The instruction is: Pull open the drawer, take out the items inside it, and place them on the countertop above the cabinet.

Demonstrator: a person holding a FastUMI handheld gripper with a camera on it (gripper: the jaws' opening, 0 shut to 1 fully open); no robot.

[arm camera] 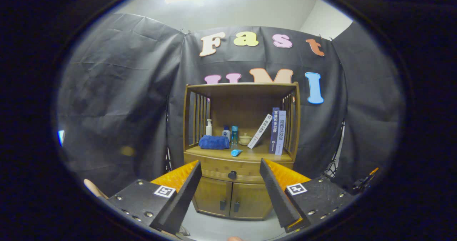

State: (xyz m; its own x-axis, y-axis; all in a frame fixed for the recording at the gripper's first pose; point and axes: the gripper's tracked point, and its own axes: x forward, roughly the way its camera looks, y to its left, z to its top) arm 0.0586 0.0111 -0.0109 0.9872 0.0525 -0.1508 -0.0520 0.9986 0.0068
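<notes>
My gripper (230, 169) has its fingers spread wide, holding nothing, with the wooden cabinet (241, 151) well beyond them. Its shut drawer with a dark round knob (232, 175) shows between my fingertips. On the countertop (255, 156) above it, from the left: a white pump bottle (209, 127), a folded blue cloth (214, 142), a small blue tube (236, 152) lying flat, a pale lidded bowl (245, 139), a leaning white book (259, 131), and two upright books (277, 131)
</notes>
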